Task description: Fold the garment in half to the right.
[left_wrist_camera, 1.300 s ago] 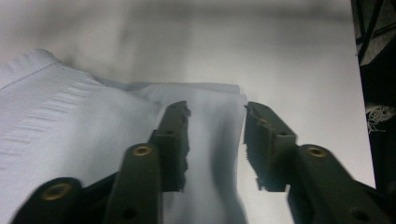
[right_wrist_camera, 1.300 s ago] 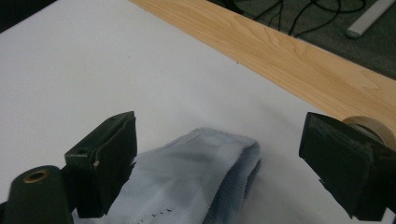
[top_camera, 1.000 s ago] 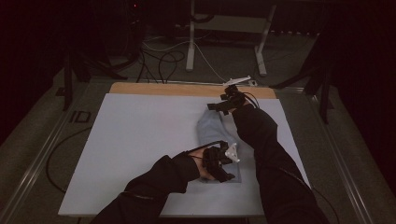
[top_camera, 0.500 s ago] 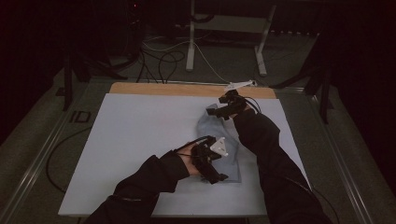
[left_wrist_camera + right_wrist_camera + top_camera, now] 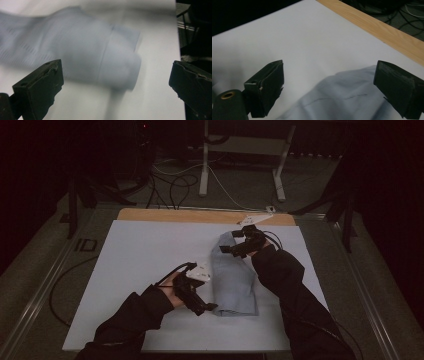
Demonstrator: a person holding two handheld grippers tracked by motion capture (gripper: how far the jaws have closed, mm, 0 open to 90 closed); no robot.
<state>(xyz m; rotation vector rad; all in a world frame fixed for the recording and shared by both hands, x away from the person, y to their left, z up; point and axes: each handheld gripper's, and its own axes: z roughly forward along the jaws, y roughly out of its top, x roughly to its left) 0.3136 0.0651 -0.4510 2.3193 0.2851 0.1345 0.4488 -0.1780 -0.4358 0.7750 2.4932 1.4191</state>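
A folded pale blue cloth [image 5: 235, 280] lies lengthwise on the white tabletop [image 5: 145, 250], right of the middle. My left gripper [image 5: 204, 307] hovers just left of the cloth's near end. Its jaws have just been opening and now stand wide apart with nothing pinched; in the left gripper view [image 5: 115, 67] the blurred cloth [image 5: 87, 57] lies on the table beyond them. My right gripper [image 5: 231, 249] is over the cloth's far end, open. In the right gripper view [image 5: 329, 66] the cloth's edge [image 5: 342, 102] lies below the spread jaws, untouched.
A wooden strip [image 5: 175, 215] runs along the table's far edge. Behind it, on the dark floor, are a white metal stand [image 5: 205, 165] and loose cables [image 5: 172, 182]. Metal rails [image 5: 40, 290] run along the table's sides.
The left gripper has let go of the cloth's near end, opened and drawn away to the left. The right gripper has come back along the cloth toward the person. The cloth now lies flat.
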